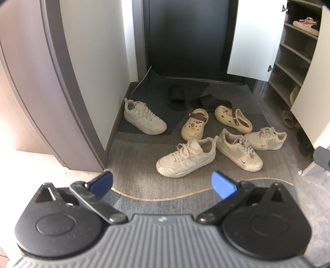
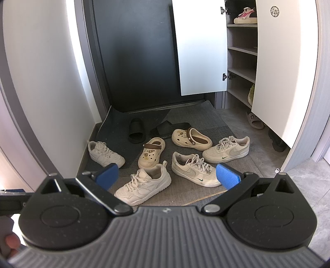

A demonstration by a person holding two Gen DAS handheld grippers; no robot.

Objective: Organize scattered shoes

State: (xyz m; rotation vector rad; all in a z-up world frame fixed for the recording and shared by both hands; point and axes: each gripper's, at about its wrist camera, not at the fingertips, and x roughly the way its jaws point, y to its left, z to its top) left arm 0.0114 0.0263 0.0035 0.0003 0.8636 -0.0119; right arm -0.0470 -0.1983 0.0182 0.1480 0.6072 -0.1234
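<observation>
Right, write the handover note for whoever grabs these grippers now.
Left gripper: open, empty, above the mat's near edge.
Right gripper: open, empty, just above the nearest shoes.
On the mat: four white sneakers, nearest one in front; two cream clogs; two black slides by the door.
Shoe cabinet on the right stands open, with free shelves; a pink-and-white sneaker sits on top shelf.
Done: nothing picked up.
Left: pair all eight and shelve them.
</observation>
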